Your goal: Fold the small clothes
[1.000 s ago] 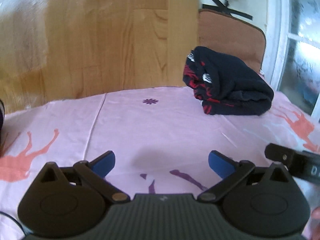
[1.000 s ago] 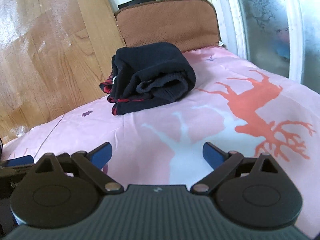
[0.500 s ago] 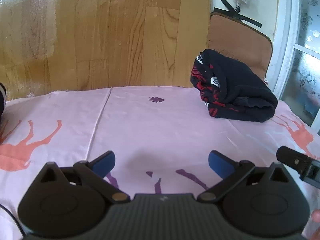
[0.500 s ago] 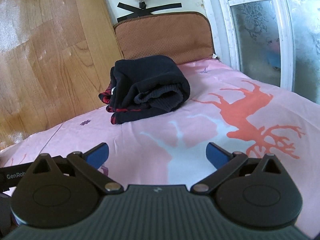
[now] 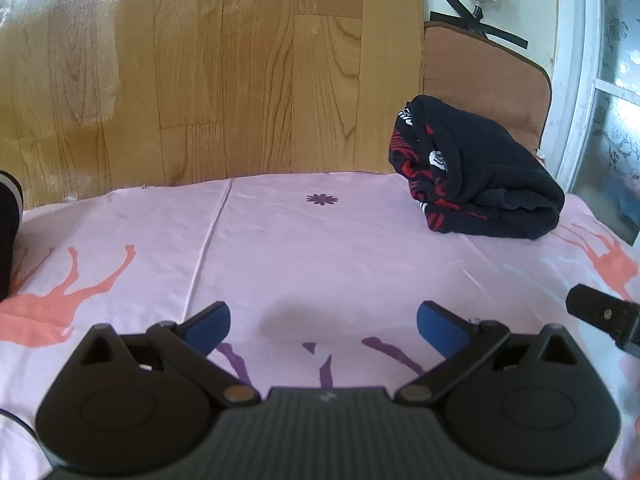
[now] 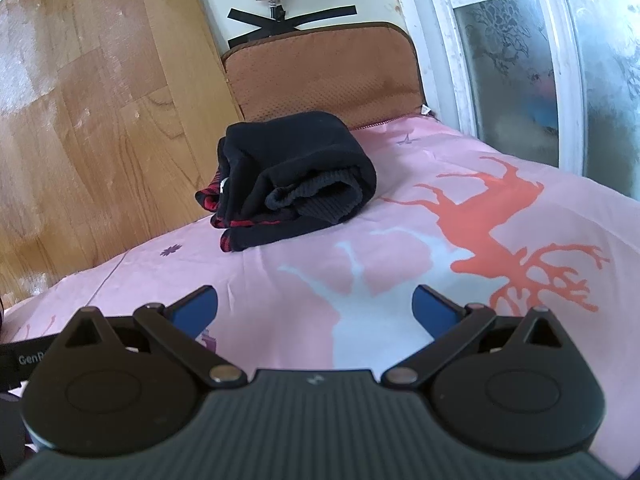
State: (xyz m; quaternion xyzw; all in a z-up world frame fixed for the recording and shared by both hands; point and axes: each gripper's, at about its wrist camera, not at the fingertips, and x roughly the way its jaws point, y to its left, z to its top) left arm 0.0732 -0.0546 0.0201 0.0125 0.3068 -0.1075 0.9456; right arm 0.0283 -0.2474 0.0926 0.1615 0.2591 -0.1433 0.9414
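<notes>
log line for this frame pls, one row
phase: after fold | left gripper: open, empty | right gripper: open, empty | black-and-red garment: folded bundle on pink sheet, in front of brown cushion | contact: none

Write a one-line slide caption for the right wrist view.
Open right gripper hovers over pink sheet, facing a folded black garment.

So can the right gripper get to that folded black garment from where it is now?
Probably yes. The right gripper is open and empty, and only bare pink sheet lies between it and the black garment. Nothing blocks the way, though it must move forward first.
</notes>
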